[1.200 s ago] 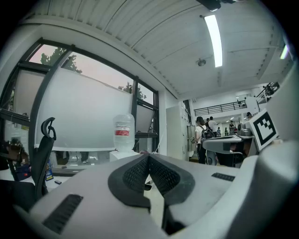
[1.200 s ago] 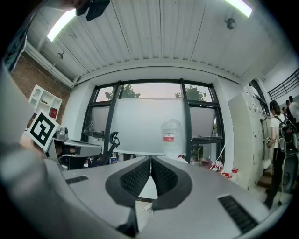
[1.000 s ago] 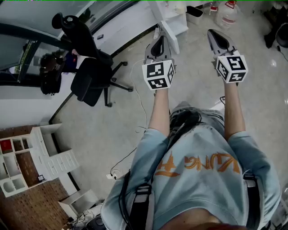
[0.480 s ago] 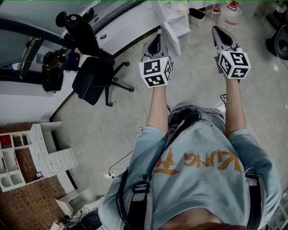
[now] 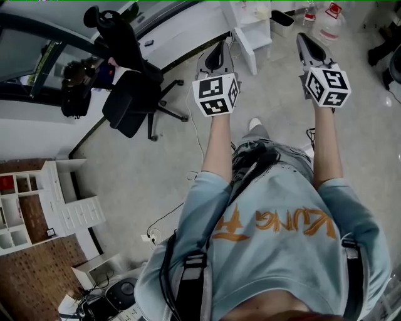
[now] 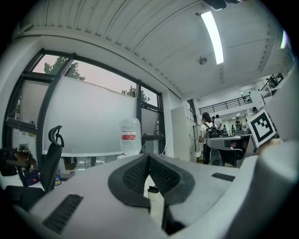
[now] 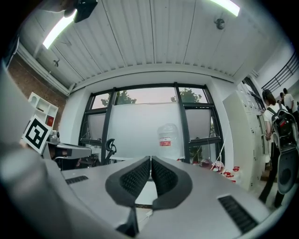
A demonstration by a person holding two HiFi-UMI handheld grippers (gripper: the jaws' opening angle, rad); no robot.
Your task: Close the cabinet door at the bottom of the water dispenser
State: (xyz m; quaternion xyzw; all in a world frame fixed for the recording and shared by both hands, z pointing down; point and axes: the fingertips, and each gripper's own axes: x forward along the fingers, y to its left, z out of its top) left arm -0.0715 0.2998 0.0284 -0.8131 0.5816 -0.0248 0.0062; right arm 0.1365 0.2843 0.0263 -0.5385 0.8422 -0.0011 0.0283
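- Head view looks steeply down: a person in a pale blue tee w/ orange print, both arms stretched fwd, one hand-held gripper per hand.
- Left hand-held gripper [image 5: 219, 49] [image 6: 148, 158]: jaws closed, tips meeting, nothing between them.
- Right hand-held gripper [image 5: 302, 39] [image 7: 150, 158]: jaws also pressed together, empty.
- Both point roughly level toward a window wall.
- Dispenser [image 5: 241, 15]: white unit at the top edge of head view, ahead of both grippers and clear of them.
- Bottle [image 6: 129, 135] [image 7: 167, 134]: big, clear, red label, seen in both gripper views above the jaws.
- Door [image 5: 246, 50]: a white panel that stands out from the dispenser's base toward the person, not flush, so open. It sits just right of the left gripper. Can't tell if they touch.
- Chair [image 5: 135, 103]: black office chair on the floor, left of the left gripper, well apart.
- Spare bottles [image 5: 329, 19]: red caps, on the floor at top right, beyond the right gripper.
- Shelves [image 5: 37, 213]: white unit w/ drawers, lower left.
- People [image 6: 208, 130]: small, far off at right in the left gripper view.
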